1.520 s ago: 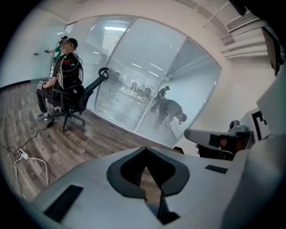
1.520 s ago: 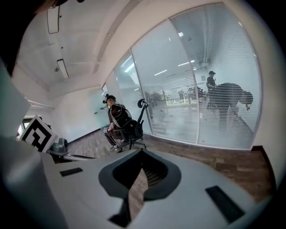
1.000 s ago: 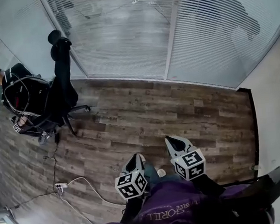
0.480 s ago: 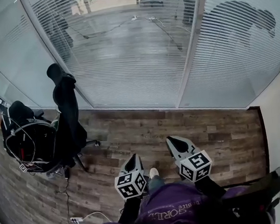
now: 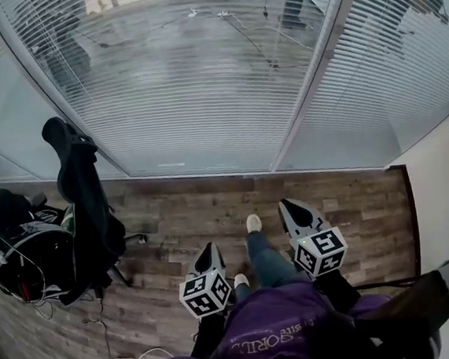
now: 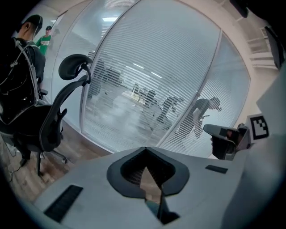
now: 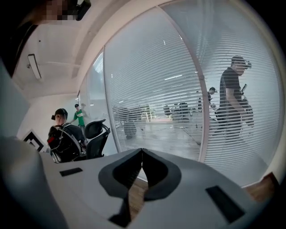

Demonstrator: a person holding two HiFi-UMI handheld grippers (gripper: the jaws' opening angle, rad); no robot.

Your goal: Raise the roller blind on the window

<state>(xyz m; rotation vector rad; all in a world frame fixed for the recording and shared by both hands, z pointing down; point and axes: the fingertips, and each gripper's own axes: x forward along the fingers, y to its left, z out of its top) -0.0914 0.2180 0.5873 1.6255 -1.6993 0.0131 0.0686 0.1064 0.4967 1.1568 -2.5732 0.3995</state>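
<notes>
White slatted roller blind (image 5: 199,82) fully down, reaching window's bottom edge at wood floor (image 5: 204,208). left gripper (image 5: 210,251), right gripper (image 5: 292,208) both clenched, empty, well apart from it. Nothing done yet, whole raise left

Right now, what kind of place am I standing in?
Most likely an office: glass partition walls hung with slatted blinds, a black swivel office chair, and a wood-look floor.
</notes>
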